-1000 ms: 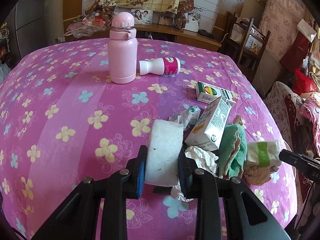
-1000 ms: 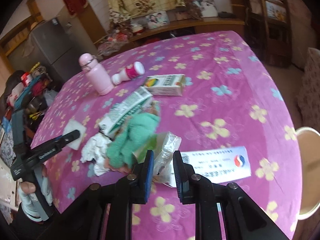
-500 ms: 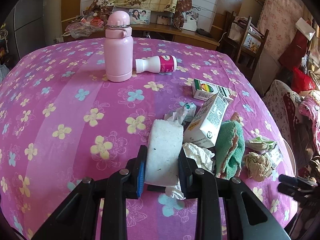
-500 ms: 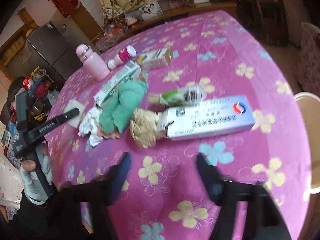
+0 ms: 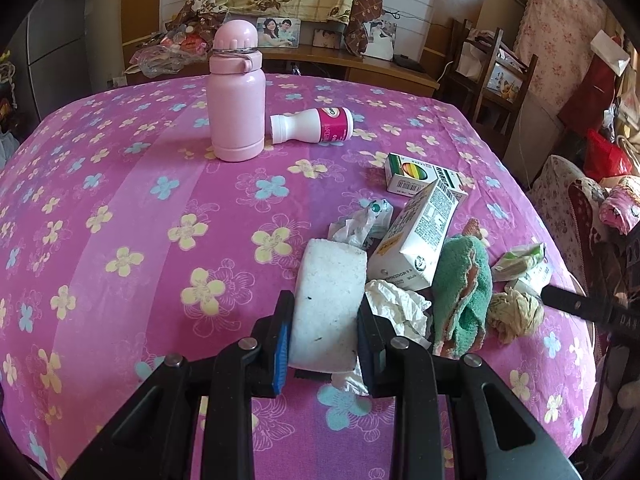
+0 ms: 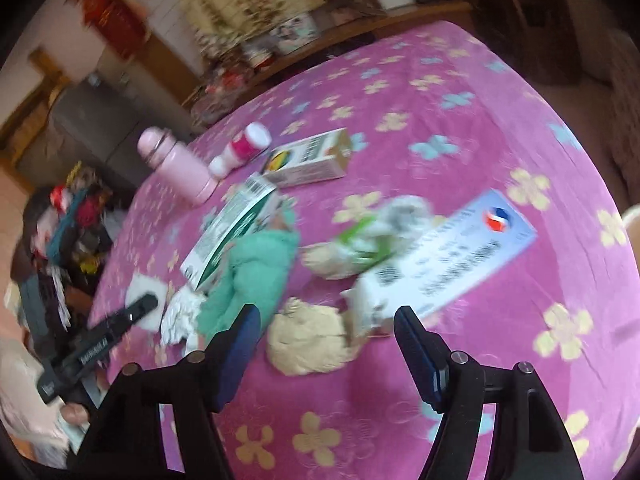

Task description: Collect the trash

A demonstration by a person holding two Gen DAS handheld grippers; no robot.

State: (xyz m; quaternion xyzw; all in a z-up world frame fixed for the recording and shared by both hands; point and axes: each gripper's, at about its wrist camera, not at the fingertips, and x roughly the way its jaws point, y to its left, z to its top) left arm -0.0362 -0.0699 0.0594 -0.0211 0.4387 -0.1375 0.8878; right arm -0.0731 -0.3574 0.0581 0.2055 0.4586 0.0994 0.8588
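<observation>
My left gripper (image 5: 324, 340) is shut on a white sponge block (image 5: 328, 292), held low over the pink flowered tablecloth (image 5: 140, 240). To its right lies a heap of trash: crumpled tissue (image 5: 396, 304), a green cloth (image 5: 464, 292), a white-and-green carton (image 5: 416, 236), a beige paper ball (image 5: 514, 314) and a green-white wrapper (image 5: 520, 260). In the blurred right wrist view my right gripper (image 6: 326, 320) stands open, its fingers either side of the beige paper ball (image 6: 308, 340) without pressing it. The wrapper (image 6: 372, 236) lies loose beside a blue-and-white box (image 6: 460, 256).
A pink flask (image 5: 237, 96) stands at the back of the table with a small yoghurt bottle (image 5: 316, 125) lying next to it. A colourful box (image 5: 420, 178) lies behind the heap. Chairs and cluttered furniture ring the table, and its edge drops off at the right.
My right gripper let go of the green-white wrapper, opened wide, drew back, then came down around the beige paper ball. The left gripper stayed put on the sponge.
</observation>
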